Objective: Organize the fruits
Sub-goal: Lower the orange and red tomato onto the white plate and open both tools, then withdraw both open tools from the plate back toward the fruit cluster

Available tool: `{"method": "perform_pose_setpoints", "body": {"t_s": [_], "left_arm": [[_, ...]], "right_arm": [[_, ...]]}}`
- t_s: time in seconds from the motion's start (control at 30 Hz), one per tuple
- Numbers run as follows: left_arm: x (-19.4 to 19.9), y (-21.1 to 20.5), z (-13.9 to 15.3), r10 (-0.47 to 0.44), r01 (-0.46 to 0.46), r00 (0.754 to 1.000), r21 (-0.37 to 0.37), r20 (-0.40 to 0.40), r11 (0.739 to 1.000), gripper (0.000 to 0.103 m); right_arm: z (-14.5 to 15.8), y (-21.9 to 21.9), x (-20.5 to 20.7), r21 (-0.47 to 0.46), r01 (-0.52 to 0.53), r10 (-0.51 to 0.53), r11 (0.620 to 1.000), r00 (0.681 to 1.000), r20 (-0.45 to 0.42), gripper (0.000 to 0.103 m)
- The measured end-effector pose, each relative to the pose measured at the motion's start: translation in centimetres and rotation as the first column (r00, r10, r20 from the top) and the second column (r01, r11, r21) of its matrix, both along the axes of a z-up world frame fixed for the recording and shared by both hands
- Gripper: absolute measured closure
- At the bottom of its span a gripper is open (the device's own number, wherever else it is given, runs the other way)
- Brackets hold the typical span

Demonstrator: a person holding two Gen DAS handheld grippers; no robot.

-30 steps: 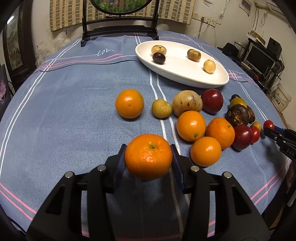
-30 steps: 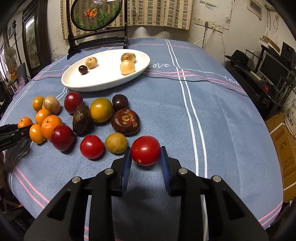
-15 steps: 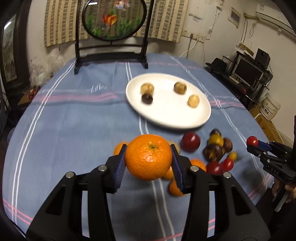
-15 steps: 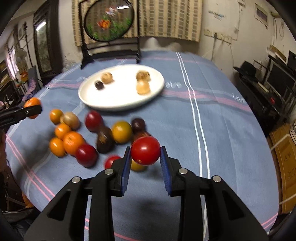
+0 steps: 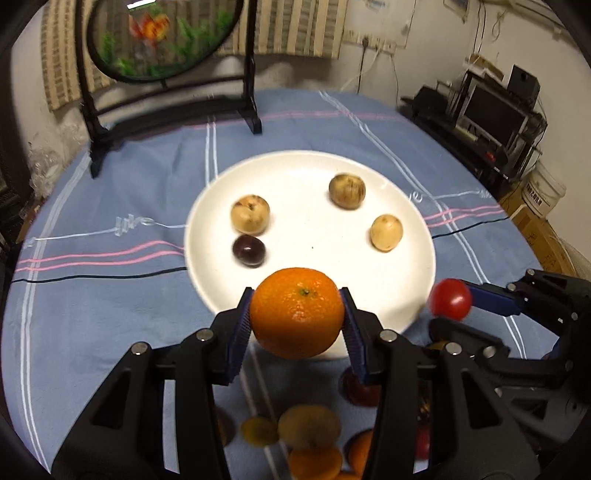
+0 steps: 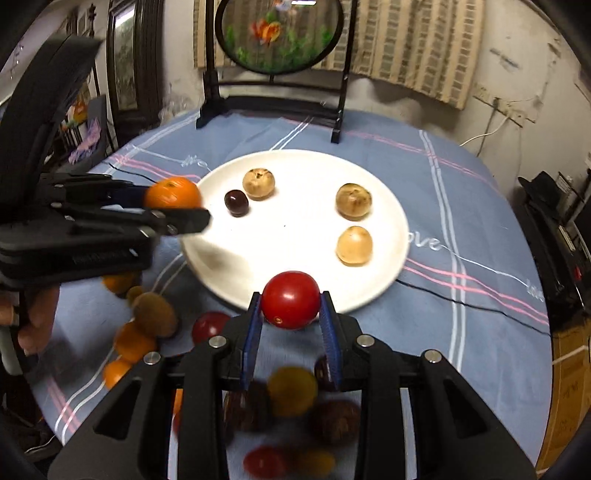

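Fingers (image 6: 33, 325) show only from my right camera; left gripper (image 5: 297, 314) clamps the orange (image 5: 297, 312), stem up (round), right gripper (image 6: 290, 306) clamps the tomato (image 6: 290, 299).

A lived-in room of a home, serving as dining and sitting space. The round tabletop (image 5: 110, 295) carries a blue striped cloth with "love" stitched on it. At its far edge stands a round goldfish screen (image 6: 280, 35) in a black frame. Striped curtains (image 6: 413, 48) hang on stained, cracked plaster walls with exposed sockets and trailing cables. To one side, a monitor and speaker (image 5: 495, 107) sit on a low rack; a white bucket (image 5: 546, 192) and cardboard boxes stand on the floor.
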State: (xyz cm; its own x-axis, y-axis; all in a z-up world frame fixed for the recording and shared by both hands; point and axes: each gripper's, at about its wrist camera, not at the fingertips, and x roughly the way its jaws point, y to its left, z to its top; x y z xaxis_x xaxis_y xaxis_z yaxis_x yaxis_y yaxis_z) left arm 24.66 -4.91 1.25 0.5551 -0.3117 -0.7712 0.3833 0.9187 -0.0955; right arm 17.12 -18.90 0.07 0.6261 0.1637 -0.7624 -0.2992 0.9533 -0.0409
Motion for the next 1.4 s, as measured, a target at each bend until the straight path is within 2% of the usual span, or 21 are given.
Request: {"method": "perform_pose_setpoints", "body": {"t_s": [0.2,0.5,0.6,0.7,0.83,0.9,0.97,1.03,1.1,1.27,1.4], "left_arm": [[2.9,-1.5,-1.8,-0.006,0.006,0.999,-0.002,-0.045,1.000,0.057],[7.0,-2.7,-4.6,0.040,-0.038,0.991,0.015,-0.129,0.999,0.056],[7.5,-3.6,-4.6,0.038,-0.029,0.990,0.068,-0.139,0.997,0.056],[7.5,-3.5,-3.8,0.041,-0.033,0.989,0.059,-0.139,0.998,0.042],[5.7,-2.5,-1.4,0.031,-0.030,0.997,0.022,-0.071,0.999,0.036],[4.0,-2.1,-0.3,0.029,-0.028,0.999,0.019,-0.029,0.999,0.031],[2.4,-1.4,0.5,0.026,-0.026,1.000,0.004,-0.009,1.000,0.027],[0.8,-0.5,1.0,0.029,-0.029,1.000,-0.024,-0.002,0.999,0.023],[-0.6,0.5,1.4,0.037,-0.037,0.999,-0.048,0.007,0.998,0.021],[-3.6,3.7,1.5,0.129,-0.127,0.991,-0.061,0.036,0.990,0.021],[-5.5,5.7,1.1,0.135,-0.134,0.991,-0.068,0.014,0.989,0.021]], "right_arm": [[-1.5,0.1,3.1,-0.004,-0.004,0.004,1.000,0.999,-0.044,0.072],[-3.9,-1.3,6.6,-0.014,0.070,-0.071,0.997,0.990,-0.122,0.072],[-4.3,-2.0,7.8,0.008,0.108,-0.106,0.994,0.984,-0.145,0.071],[-4.3,-2.8,8.2,0.053,0.143,-0.132,0.988,0.977,-0.170,0.068],[-2.8,-3.4,6.1,0.090,0.166,-0.153,0.982,0.979,-0.137,0.067],[-1.8,-4.3,4.2,0.138,0.187,-0.174,0.973,0.979,-0.105,0.067],[-1.3,-5.2,2.7,0.185,0.203,-0.189,0.962,0.978,-0.094,0.062],[-1.0,-6.4,0.7,0.226,0.228,-0.213,0.947,0.973,-0.088,0.050],[-0.7,-7.9,-1.6,0.267,0.263,-0.252,0.927,0.965,-0.073,0.044],[-1.4,-10.9,-6.8,0.312,0.335,-0.329,0.889,0.941,-0.073,0.044],[-2.0,-11.6,-9.9,0.310,0.347,-0.344,0.885,0.937,-0.065,0.044]]}}
